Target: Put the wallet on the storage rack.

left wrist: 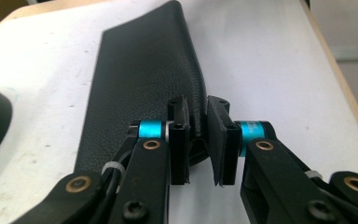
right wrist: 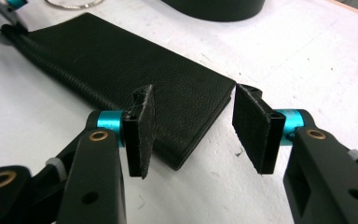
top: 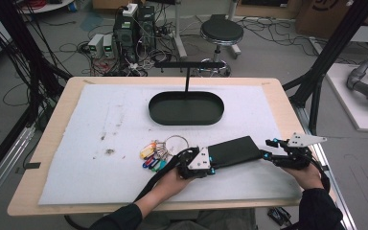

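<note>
Black grained wallet (top: 234,151), black tray (top: 186,108), multicoloured key tags (top: 153,155), white mat (top: 100,129)

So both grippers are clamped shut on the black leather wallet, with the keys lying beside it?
Not quite. Only the left gripper is shut on the black wallet; the right gripper stands open at its corner, as the right gripper view shows. The keys do lie beside it.

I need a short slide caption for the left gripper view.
Left gripper pinching the edge of a black leather wallet on the white mat.
</note>
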Demonstrator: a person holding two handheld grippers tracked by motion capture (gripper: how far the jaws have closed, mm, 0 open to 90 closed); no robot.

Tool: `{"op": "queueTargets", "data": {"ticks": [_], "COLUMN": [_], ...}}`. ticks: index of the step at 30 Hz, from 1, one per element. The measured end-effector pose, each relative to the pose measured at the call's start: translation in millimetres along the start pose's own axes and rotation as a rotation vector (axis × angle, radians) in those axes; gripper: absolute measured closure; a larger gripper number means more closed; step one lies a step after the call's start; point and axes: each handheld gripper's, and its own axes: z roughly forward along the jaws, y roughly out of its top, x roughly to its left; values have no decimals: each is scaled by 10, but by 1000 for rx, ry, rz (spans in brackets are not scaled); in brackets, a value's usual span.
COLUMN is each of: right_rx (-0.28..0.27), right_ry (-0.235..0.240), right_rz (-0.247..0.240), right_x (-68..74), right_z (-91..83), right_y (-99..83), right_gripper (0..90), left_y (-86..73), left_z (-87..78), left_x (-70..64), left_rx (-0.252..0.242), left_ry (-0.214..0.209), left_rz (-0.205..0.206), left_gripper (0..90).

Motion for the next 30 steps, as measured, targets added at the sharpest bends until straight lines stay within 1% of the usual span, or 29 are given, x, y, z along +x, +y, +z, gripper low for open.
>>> {"op": "queueTargets", "data": {"ticks": [1,2,4,6,8,9,12,14,18,20,22,24,25,27,28,30], "right_rx": [-6,-13,-23,-22,-16,-5,7,11,21,34,36,33,28,16,7,-5], "right_ry": [2,13,25,33,33,38,24,2,-31,-33,-19,-42,-40,-33,-28,-8], "right_rz": [-1,2,-9,-19,-25,-35,-55,-72,-111,-144,-162,-184,-181,-182,-182,-170], "right_x": [-2,-2,2,10,17,29,45,56,75,85,100,124,121,124,129,137], "right_z": [-4,-7,-10,-1,10,35,74,109,206,279,331,347,343,322,313,299], "right_y": [1,3,7,7,7,9,18,25,44,54,68,86,94,107,116,140], "right_gripper": [485,470,443,415,403,381,357,333,328,388,467,534,583,664,693,726], "left_y": [-6,-14,-26,-27,-29,-36,-45,-50,-67,-76,-77,-79,-78,-62,-54,-41], "left_z": [-20,-38,-74,-104,-116,-136,-158,-172,-206,-224,-248,-268,-319,-388,-424,-496], "left_x": [28,56,104,134,149,176,214,239,292,311,319,325,344,366,378,400], "left_rx": [-12,-29,-62,-78,-83,-99,-121,-131,-155,-166,-170,-174,-199,-213,-219,-238], "left_ry": [0,-5,-5,-1,0,1,5,5,1,0,0,2,4,11,17,24], "left_rz": [-15,-45,-86,-104,-108,-131,-157,-168,-206,-219,-219,-219,-235,-237,-232,-237], "left_gripper": [791,790,790,790,790,790,790,790,789,789,789,789,789,789,789,789]}}
